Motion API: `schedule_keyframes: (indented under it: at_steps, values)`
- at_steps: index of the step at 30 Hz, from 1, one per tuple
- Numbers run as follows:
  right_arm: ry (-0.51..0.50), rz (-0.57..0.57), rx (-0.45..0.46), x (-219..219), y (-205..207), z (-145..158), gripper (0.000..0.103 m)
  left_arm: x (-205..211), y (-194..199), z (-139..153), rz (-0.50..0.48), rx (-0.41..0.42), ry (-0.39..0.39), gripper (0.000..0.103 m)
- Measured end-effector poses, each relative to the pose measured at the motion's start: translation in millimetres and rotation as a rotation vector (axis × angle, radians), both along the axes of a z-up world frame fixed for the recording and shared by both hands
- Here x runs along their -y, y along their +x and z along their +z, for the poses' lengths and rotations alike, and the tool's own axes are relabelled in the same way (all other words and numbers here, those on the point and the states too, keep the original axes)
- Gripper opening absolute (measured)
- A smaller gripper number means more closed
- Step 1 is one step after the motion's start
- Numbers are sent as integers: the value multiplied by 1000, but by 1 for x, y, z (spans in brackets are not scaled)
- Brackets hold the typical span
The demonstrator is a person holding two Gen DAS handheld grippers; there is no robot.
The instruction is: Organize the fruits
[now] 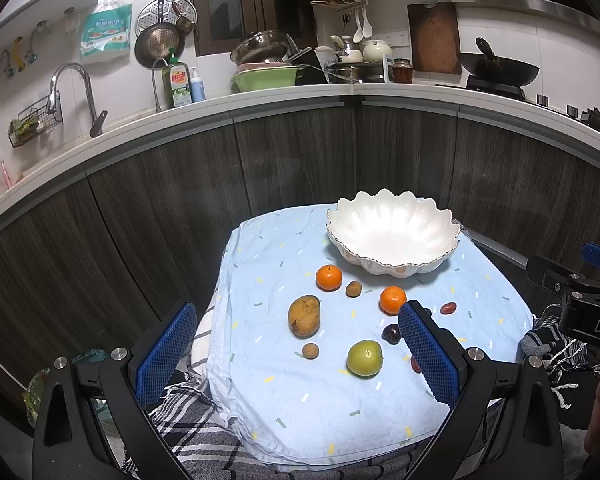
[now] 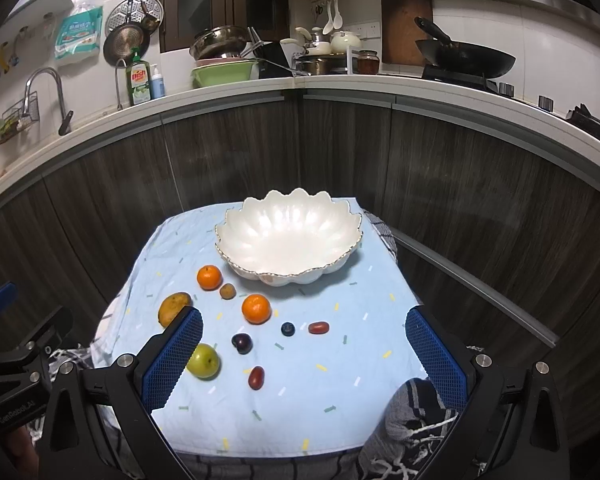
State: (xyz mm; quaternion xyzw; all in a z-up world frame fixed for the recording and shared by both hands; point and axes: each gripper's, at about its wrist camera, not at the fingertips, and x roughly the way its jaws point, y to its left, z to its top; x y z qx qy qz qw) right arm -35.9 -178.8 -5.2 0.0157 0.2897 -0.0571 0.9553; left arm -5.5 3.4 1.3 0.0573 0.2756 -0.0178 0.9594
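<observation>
Both the left tongs and right tongs gape wide, empty. The yellow-brown oval mango lies on the pale-blue cloth-covered tabletop, long axis pointing toward the white scalloped ceramic bowl.

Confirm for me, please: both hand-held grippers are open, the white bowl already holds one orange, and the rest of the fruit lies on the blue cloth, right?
Not quite. The right wrist view shows the white bowl empty; both oranges lie on the blue cloth with the other fruit. Both the left hand-held gripper and the right hand-held gripper are open.
</observation>
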Motion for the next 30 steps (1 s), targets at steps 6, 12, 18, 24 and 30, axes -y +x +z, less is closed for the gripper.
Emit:
schedule_keyframes:
  at_steps: [6, 12, 18, 24, 30]
  values:
    - [1, -1, -2, -1, 0, -2, 103, 0, 0, -1, 1, 0, -1, 103]
    - [3, 1, -12, -1, 6, -14, 103, -1, 0, -2, 1, -3, 0, 103]
    - [2, 3, -22, -3, 8, -13, 103, -3, 0, -7, 4, -7, 5, 103]
    - [5, 13, -42, -2, 12, -16, 103, -2, 5, -13, 0, -17, 21, 103]
    - [4, 20, -55, -2, 20, -20, 103, 1, 10, -18, -17, -32, 36, 103]
